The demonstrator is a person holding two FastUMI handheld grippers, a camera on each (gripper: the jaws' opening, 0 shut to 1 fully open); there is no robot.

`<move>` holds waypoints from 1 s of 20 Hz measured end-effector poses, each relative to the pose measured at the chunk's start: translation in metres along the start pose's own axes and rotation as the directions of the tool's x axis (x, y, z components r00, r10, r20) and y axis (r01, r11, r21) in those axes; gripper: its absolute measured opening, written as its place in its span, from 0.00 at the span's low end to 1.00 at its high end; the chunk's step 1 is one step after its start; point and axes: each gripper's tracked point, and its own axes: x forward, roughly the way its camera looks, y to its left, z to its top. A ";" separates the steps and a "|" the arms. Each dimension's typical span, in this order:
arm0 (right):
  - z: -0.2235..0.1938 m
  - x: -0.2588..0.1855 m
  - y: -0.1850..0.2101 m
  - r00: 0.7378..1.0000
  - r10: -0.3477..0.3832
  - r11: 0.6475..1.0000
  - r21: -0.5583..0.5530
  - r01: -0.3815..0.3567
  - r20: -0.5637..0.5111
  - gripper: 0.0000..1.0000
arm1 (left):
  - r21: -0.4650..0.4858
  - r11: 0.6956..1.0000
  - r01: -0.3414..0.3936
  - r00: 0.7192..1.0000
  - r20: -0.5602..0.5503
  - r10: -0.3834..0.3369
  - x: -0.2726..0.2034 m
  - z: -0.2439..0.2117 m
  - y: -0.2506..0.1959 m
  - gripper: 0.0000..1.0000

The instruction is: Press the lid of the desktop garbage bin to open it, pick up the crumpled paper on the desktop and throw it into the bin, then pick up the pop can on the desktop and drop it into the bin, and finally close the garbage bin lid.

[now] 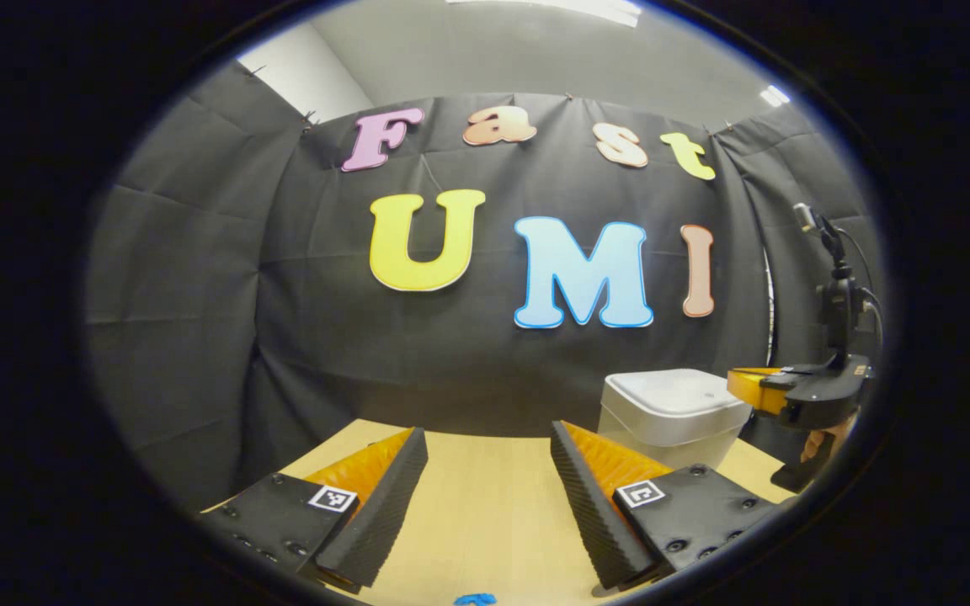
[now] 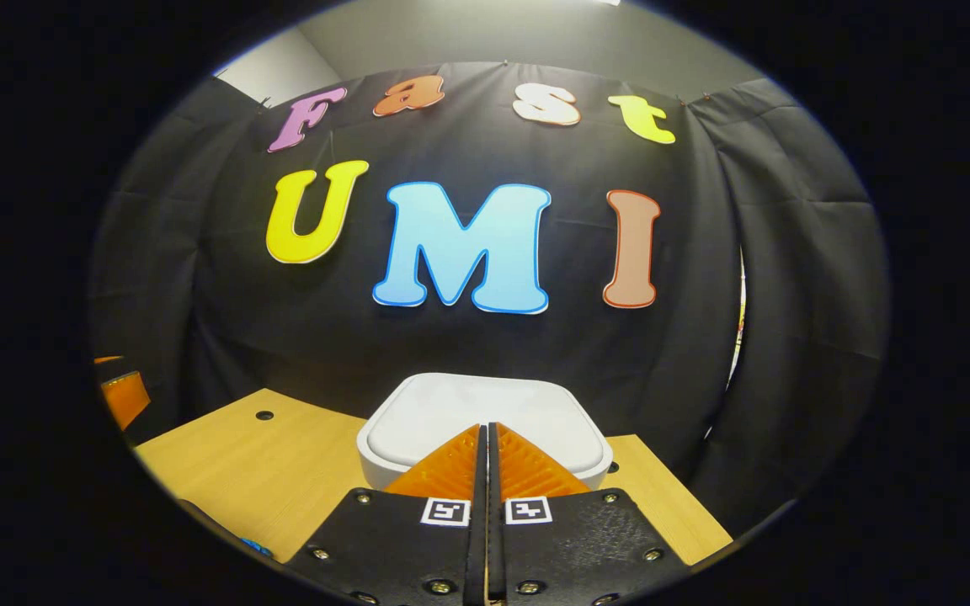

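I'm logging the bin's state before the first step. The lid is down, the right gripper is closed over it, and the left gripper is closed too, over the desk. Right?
One slip: the left gripper is open, its fingers spread wide over the desk, as the left gripper view shows. The rest holds: the right gripper is closed over the bin, lid down.

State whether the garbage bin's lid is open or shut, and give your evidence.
Shut. The lid lies flat and flush on the bin, no gap showing in either gripper view.
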 end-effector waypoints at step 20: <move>0.016 0.007 -0.004 0.999 0.045 0.996 0.074 -0.047 0.025 0.01 | -0.014 1.000 -0.024 1.000 -0.015 0.023 -0.005 -0.004 -0.005 0.95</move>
